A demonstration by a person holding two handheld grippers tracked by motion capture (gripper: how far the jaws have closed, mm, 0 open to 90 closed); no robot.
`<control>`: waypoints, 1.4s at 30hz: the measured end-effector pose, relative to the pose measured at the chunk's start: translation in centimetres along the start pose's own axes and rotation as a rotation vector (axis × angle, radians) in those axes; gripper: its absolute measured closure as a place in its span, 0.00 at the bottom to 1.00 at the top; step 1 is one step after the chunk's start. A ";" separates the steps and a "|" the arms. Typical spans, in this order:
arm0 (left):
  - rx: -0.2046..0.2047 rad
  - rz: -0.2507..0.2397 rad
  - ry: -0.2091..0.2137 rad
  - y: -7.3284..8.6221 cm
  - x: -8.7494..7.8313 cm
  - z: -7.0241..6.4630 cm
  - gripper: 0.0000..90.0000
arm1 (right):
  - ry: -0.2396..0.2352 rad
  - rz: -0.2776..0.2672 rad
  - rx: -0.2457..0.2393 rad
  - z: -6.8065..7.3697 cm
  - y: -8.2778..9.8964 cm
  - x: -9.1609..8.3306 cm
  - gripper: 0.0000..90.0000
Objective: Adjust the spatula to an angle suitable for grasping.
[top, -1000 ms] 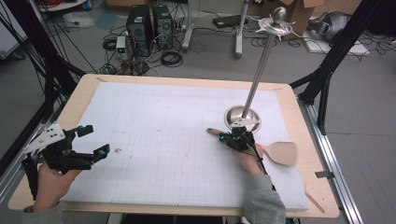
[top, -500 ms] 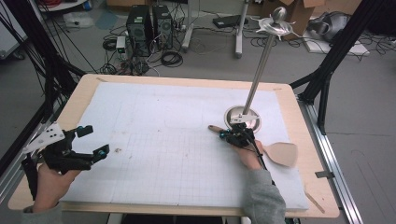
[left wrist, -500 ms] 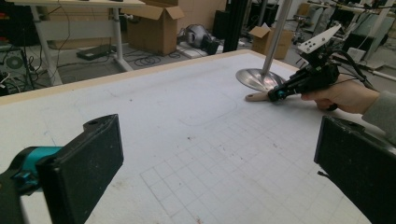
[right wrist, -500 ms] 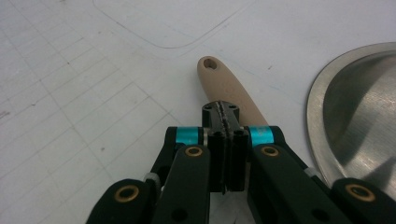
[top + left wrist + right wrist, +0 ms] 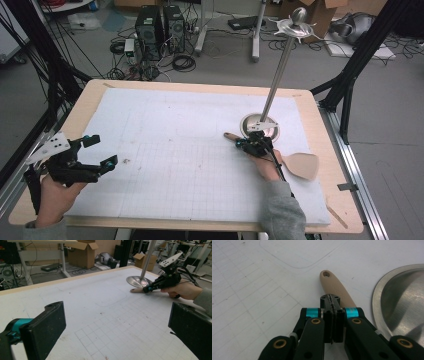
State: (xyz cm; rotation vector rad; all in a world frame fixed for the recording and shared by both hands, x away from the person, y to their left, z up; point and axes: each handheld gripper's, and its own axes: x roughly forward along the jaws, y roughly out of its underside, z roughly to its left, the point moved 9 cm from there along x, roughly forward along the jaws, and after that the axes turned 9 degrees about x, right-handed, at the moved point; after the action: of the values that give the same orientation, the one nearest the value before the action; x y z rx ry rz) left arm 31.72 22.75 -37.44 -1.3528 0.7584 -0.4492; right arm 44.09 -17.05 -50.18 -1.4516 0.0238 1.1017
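Beige spatula [image 5: 302, 166] lying flat on the white grid mat [image 5: 175, 130], handle tip just beside the metal stand's round base [image 5: 260, 125], blade out by the right wrist. Probably light, stiff, smooth, maybe a bit slippery. Best grabbed mid-handle across the narrow sides. Right gripper [image 5: 245, 145] pinched fully shut over the handle, nothing visible between the jaws. Left gripper [image 5: 101, 150] wide open, empty, well apart. Wooden table [image 5: 90, 95] under the mat, cables and computer towers [image 5: 160, 25] on the floor behind.

Your right gripper [image 5: 331, 305] covers the spatula [image 5: 295, 165] handle's middle, so whether the pads pinch it can't be told. Stand base [image 5: 402, 300] is cut off at right edge. Left gripper [image 5: 117, 327] jaw tips run off frame btm.
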 end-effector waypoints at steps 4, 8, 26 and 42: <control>0.000 -0.003 0.001 -0.1 0.1 0.1 0.02 | -0.009 -0.036 -0.028 0.6 -0.8 -1.4 1.00; 0.000 -0.006 0.008 -0.2 0.3 0.0 0.02 | 0.003 -0.041 -0.045 0.4 -1.4 -3.5 1.00; 0.007 0.023 0.027 0.3 1.8 -0.5 0.02 | 0.095 -0.027 -0.003 -4.9 0.4 -10.6 1.00; 0.000 0.023 0.025 0.4 1.7 -0.4 0.02 | 0.126 0.053 0.010 -7.2 2.0 -10.3 1.00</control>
State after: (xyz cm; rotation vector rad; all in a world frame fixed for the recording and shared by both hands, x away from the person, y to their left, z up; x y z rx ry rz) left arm 32.53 21.41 -38.23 -1.3389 0.7936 -0.4481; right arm 41.56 -29.01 -46.87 -1.5164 0.1572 1.0501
